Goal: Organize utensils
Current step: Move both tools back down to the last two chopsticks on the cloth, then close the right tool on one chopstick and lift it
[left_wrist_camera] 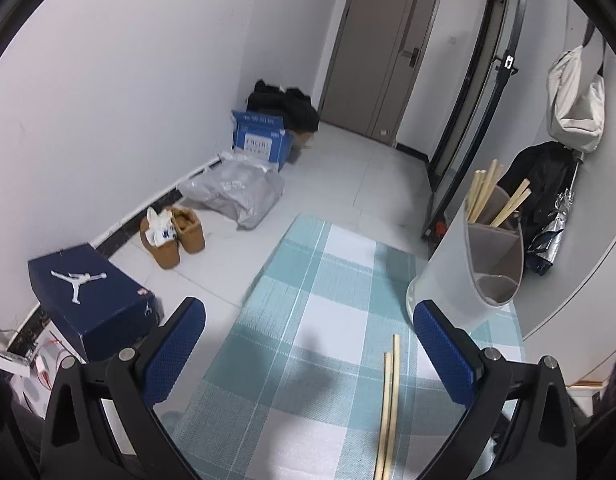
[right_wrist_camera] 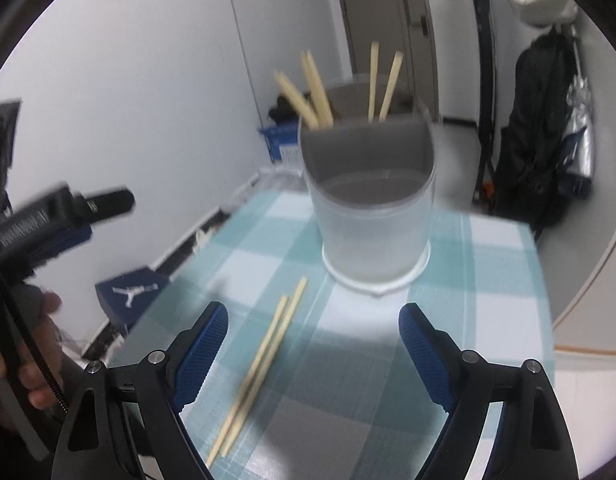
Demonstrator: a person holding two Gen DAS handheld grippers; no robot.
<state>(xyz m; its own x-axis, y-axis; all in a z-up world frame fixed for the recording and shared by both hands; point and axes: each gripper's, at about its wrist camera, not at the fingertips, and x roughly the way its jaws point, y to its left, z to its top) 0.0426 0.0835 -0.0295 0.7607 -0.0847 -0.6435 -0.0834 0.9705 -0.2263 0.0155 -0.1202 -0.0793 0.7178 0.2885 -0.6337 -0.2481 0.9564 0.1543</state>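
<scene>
Two chopsticks point(right_wrist_camera: 259, 376) lie on the checked cloth point(right_wrist_camera: 488, 280), low in the frame; their near ends are cut off. The right gripper point(right_wrist_camera: 314, 344) and left gripper point(left_wrist_camera: 310, 336) both have fingers wide apart, holding nothing. The holder point(right_wrist_camera: 372, 216) looks blurry.

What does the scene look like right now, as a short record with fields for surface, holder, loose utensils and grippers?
surface: checked teal and white tablecloth
holder: frosted utensil holder, upright, chopsticks in its back compartments, front compartment empty
loose utensils: pair of chopsticks lying side by side on the cloth
left gripper: open, empty
right gripper: open, empty, above the pair
</scene>
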